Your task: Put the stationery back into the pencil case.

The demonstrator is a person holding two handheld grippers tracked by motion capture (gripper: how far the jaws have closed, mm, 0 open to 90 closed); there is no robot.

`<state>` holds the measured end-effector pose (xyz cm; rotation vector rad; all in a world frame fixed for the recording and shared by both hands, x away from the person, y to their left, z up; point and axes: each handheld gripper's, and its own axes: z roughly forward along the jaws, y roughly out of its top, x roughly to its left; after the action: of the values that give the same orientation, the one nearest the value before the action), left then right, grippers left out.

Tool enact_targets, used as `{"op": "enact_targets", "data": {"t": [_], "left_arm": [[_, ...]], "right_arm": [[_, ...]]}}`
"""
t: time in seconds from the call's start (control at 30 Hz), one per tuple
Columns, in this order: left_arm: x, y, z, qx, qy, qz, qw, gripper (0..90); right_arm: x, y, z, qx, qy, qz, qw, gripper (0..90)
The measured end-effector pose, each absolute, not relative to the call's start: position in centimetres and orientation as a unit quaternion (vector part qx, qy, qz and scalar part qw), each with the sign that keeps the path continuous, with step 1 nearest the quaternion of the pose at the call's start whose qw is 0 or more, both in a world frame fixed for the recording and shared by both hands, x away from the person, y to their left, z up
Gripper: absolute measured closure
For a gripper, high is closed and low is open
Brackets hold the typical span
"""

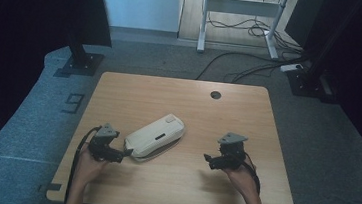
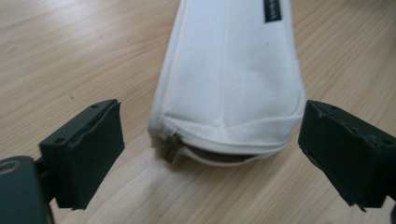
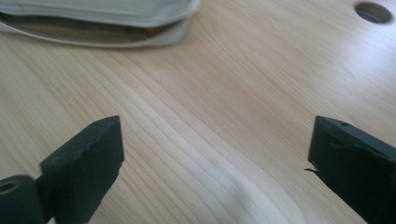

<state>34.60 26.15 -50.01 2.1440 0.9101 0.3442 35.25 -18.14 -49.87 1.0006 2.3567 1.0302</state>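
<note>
From the high view, a white zippered pencil case (image 1: 155, 136) lies slantwise near the middle of the wooden table (image 1: 135, 90), with the left gripper (image 1: 122, 155) just beside its near end and the right gripper (image 1: 207, 159) well apart from it, over bare wood.

In the left gripper view, that gripper's jaws stand wide apart with nothing clamped, facing the end of the case (image 2: 233, 79). The brass zipper pull (image 2: 171, 147) sits at that end, and the zip gapes partly open along the curve.

In the right gripper view, the jaws are likewise spread with only tabletop between them. The case's long side (image 3: 93, 21) shows at the top, its seam open on something dark inside, and the cable hole (image 3: 372, 12) lies at the far corner.

As I judge it, the zip is largely undone; nothing is gripped, so any filling, emptying or closing is left.
</note>
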Motion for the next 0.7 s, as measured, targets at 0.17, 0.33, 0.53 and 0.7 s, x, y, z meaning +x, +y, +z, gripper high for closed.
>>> {"op": "enact_targets", "data": {"t": [0.17, 0.33, 0.53, 0.7], "left_arm": [[34.9, 26.8, -51.1, 0.844, 0.366, 0.128, 0.369, 3.6], [35.1, 27.3, -52.3, 0.846, 0.377, 0.127, 0.356, 0.4], [35.3, 27.7, -53.9, 0.850, 0.387, 0.126, 0.334, 0.0], [35.3, 27.8, -54.8, 0.851, 0.389, 0.137, 0.325, 0.0]], "right_arm": [[34.8, -20.1, -50.6, 0.383, 0.828, 0.362, 0.194, 0.0], [34.2, -21.8, -51.7, 0.407, 0.817, 0.358, 0.196, 0.0], [33.6, -23.3, -53.7, 0.431, 0.810, 0.350, 0.189, 0.0], [33.2, -24.1, -54.9, 0.448, 0.804, 0.347, 0.182, 0.0]]}}
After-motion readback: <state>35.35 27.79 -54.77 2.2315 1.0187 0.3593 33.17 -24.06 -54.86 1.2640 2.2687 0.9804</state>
